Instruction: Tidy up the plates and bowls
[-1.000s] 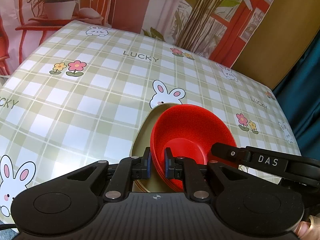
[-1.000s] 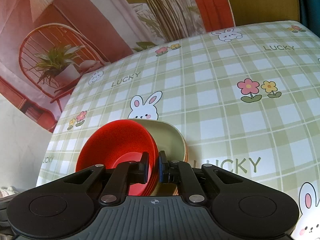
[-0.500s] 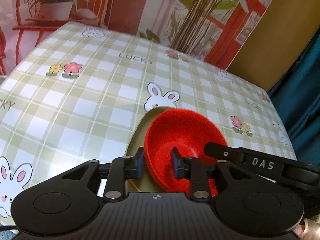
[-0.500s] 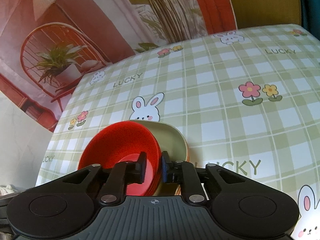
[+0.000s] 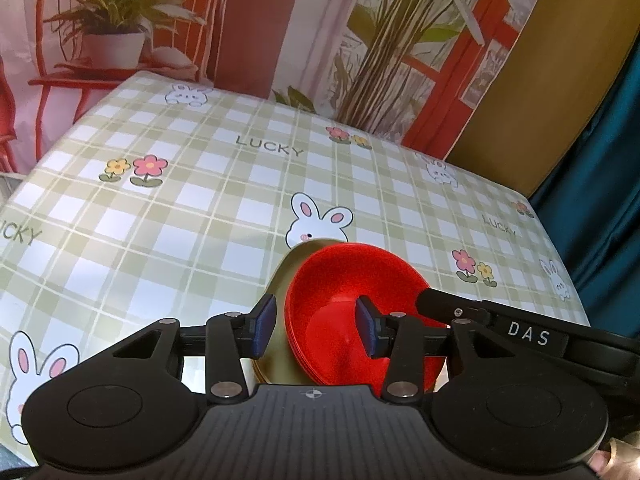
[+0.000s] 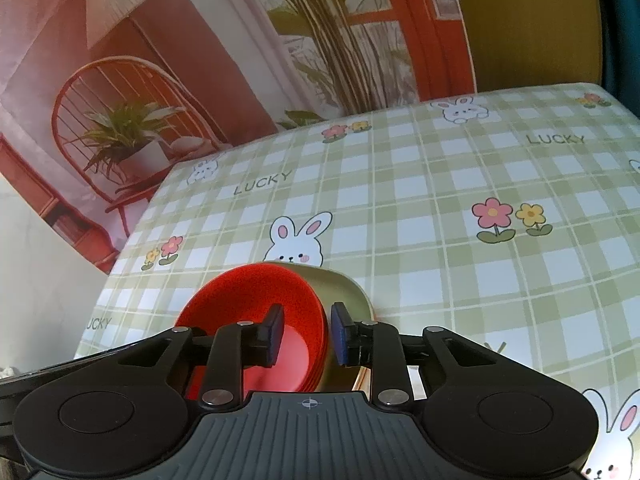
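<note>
A stack of red bowls [image 5: 340, 300] sits nested on an olive-green plate [image 5: 280, 344] on the checked tablecloth. My left gripper [image 5: 316, 326] is open, its jaws standing either side of the bowls' left rim without touching. The right gripper's arm [image 5: 500, 322] shows across the bowls' right side. In the right wrist view the red bowls [image 6: 240, 312] rest on the green plate [image 6: 348, 292]. My right gripper [image 6: 306, 332] is open, its jaws straddling the bowls' right rim.
The tablecloth [image 5: 180, 220] with rabbits and flowers stretches far ahead. A printed backdrop [image 5: 280, 20] of plants and a chair stands behind the table. A teal curtain [image 5: 600, 160] hangs at the right. The table's left edge [image 6: 120, 256] drops off beside the bowls.
Both grippers were shut on the bowls' rims a second ago. Both have opened and let go. The bowls now rest on the plate.
</note>
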Demonstrator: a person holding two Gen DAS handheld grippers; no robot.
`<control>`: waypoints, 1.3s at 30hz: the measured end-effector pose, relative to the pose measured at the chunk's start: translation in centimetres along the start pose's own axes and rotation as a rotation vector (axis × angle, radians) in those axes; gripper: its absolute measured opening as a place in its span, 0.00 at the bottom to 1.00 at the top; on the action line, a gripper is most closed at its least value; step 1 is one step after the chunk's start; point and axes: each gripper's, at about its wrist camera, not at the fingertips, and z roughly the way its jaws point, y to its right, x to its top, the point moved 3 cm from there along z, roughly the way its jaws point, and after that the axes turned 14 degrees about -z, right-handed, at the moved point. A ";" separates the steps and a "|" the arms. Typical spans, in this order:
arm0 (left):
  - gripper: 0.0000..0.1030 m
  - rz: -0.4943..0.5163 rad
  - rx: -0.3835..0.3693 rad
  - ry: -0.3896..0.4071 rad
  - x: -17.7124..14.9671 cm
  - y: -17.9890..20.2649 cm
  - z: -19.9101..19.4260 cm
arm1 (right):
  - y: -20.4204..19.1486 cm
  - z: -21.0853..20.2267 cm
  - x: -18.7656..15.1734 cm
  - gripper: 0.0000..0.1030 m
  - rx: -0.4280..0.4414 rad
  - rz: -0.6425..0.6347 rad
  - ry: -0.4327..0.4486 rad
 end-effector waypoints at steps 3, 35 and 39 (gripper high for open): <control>0.44 0.016 0.002 0.025 0.2 0.1 -0.5 | 0.0 -0.4 0.1 0.24 -0.010 -0.008 0.009; 0.89 0.308 0.029 0.565 5.6 7.3 -13.5 | -2.2 -14.1 7.9 1.00 -0.175 -0.240 0.376; 0.90 0.293 -0.024 0.564 6.3 8.2 -15.2 | -2.1 -16.1 9.0 1.00 -0.174 -0.232 0.417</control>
